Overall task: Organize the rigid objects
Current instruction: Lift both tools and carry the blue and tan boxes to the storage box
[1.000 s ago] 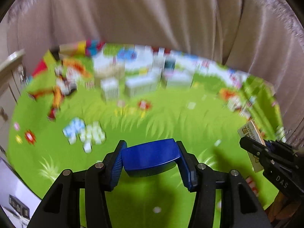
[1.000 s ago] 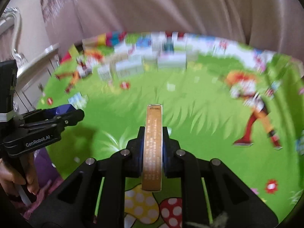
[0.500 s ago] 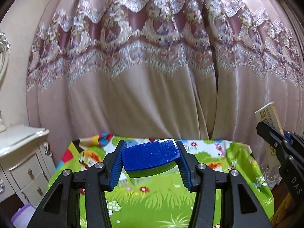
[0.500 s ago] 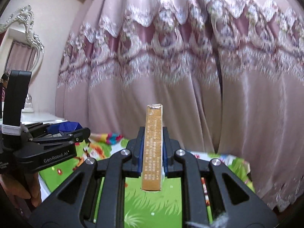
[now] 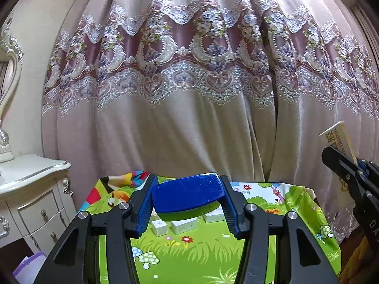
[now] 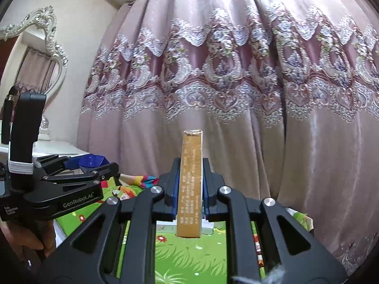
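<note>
My left gripper point(image 5: 188, 197) is shut on a blue rounded block point(image 5: 187, 193), held level above the green cartoon cloth point(image 5: 189, 255). My right gripper point(image 6: 190, 187) is shut on a thin gold box point(image 6: 190, 179) that stands on edge between its pads. The gold box point(image 5: 337, 139) and the right gripper point(image 5: 343, 163) also show at the right edge of the left wrist view. From the right wrist view, the left gripper point(image 6: 94, 165) with the blue block point(image 6: 91, 161) sits to the left, a hand point(image 6: 35, 239) below it. Several white boxes point(image 5: 184, 224) stand in a row on the cloth.
A pink embroidered curtain point(image 5: 189, 82) hangs right behind the table. To the left stand a white dresser point(image 5: 30, 189) with drawers and an ornate mirror point(image 6: 35, 47). A purple item point(image 5: 28, 267) lies low at the left. The cloth's far edge point(image 5: 272, 184) meets the curtain.
Both grippers rose and tilted up from looking down at the cloth to facing the curtain. Each kept its hold: the blue block on the left, the gold box on the right.
</note>
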{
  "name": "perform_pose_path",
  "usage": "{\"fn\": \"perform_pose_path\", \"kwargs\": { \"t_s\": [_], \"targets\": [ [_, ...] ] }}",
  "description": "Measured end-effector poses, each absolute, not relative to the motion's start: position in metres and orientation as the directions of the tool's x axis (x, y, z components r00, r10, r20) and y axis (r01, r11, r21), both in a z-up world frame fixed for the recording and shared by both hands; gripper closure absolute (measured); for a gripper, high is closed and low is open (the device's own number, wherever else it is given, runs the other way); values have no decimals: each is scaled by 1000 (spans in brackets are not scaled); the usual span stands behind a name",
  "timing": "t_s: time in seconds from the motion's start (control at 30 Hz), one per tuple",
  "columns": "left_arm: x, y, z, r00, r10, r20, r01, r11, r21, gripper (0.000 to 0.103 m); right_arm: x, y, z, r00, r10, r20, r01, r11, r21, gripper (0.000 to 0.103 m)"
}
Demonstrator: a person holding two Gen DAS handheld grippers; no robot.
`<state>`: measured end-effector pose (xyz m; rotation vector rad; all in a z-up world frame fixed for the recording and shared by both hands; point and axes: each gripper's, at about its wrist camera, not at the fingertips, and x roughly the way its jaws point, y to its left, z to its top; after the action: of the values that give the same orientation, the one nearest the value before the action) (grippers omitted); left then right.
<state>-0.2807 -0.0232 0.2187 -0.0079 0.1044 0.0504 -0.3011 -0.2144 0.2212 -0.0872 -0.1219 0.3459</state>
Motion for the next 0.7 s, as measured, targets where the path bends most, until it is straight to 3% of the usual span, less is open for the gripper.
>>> {"fn": "perform_pose_path", "kwargs": {
  "t_s": [0.7],
  "targets": [
    [-338, 129, 164, 914, 335, -228, -370, 920, -132, 51, -326, -71, 202, 732, 679, -42, -660, 694, -287, 84]
  ]
}}
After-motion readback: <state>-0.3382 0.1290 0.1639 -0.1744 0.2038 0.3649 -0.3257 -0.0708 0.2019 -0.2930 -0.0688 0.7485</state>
